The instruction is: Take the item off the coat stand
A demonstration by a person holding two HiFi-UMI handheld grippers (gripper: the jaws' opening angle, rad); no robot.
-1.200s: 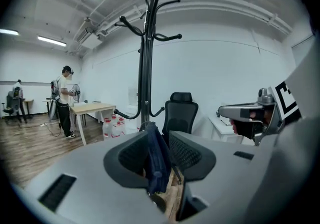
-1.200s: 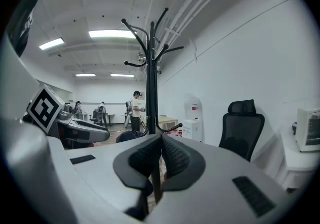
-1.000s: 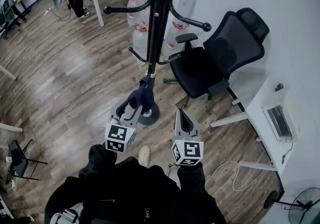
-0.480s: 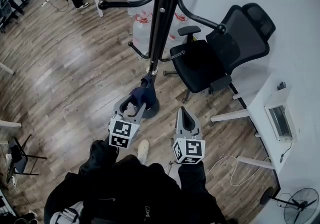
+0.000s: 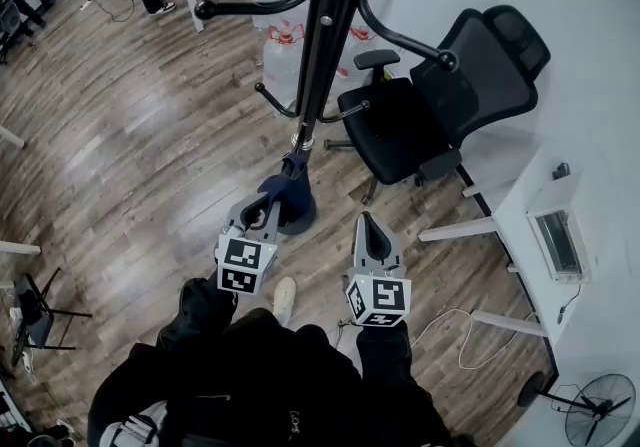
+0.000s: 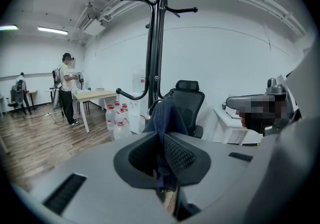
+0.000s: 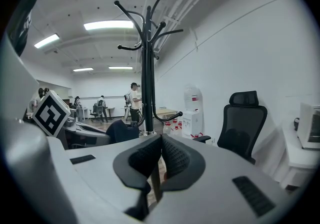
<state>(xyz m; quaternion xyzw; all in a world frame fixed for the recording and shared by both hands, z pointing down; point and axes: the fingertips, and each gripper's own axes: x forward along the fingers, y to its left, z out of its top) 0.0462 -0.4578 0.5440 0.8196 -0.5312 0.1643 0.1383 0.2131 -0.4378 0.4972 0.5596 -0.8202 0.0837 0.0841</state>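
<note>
— Where is the cloth (image 6: 169, 113) hanging?
— From a low hook on the stand (image 6: 155, 42), between the jaws of the left gripper (image 6: 162, 157), which are closing on it.
— And the right gripper (image 7: 159, 160)?
— Idling alongside, jaws together, holding nothing.
— So the grasp is happening. Next?
— I'm thinking of lifting the cloth up and clear of the hook's tip, without tugging the stand.
</note>
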